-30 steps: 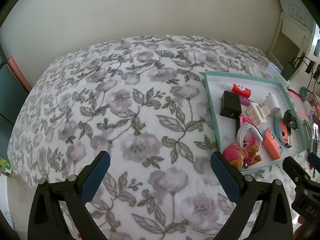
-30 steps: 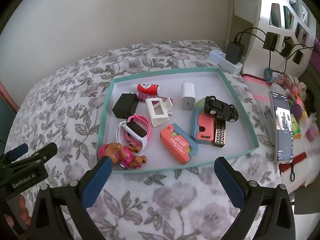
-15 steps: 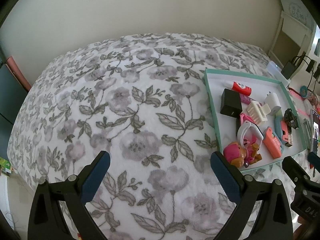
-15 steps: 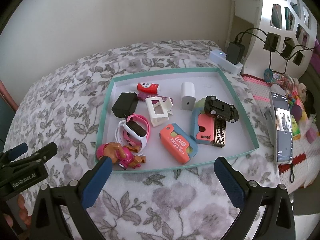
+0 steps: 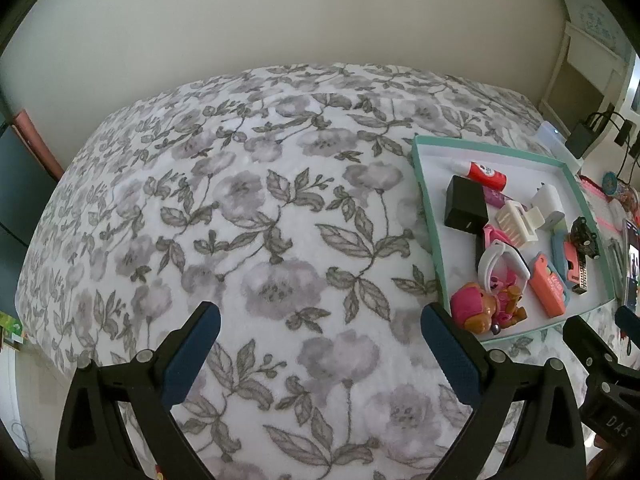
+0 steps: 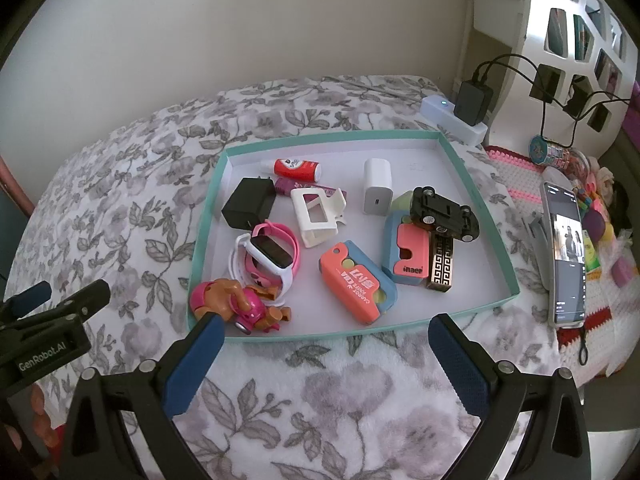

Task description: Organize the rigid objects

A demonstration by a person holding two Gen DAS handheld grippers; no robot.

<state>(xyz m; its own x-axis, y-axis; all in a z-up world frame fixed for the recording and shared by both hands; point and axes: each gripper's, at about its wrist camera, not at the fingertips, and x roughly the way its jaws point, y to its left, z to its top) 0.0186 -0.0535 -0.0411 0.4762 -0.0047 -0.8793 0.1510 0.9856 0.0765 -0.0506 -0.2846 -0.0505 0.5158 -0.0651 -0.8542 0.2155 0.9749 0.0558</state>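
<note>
Right wrist view showed the toys and chargers lying jumbled inside the teal tray (image 6: 496, 240) on the bed (image 6: 120, 208); either stage fits. Left gripper (image 5: 320, 320) and right gripper (image 6: 326, 330) hung released, holding nothing.

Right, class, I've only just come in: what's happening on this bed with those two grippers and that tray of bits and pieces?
A person holds a two-finger gripper in each hand above a floral bedspread. Both the left gripper and the right gripper are open and hold nothing. A teal-rimmed tray on the bed holds a jumble: a black charger, a white charger, a pink watch, a toy dog, a black toy car and more. The right gripper faces the tray; the left faces bare bedspread beside it.
</note>
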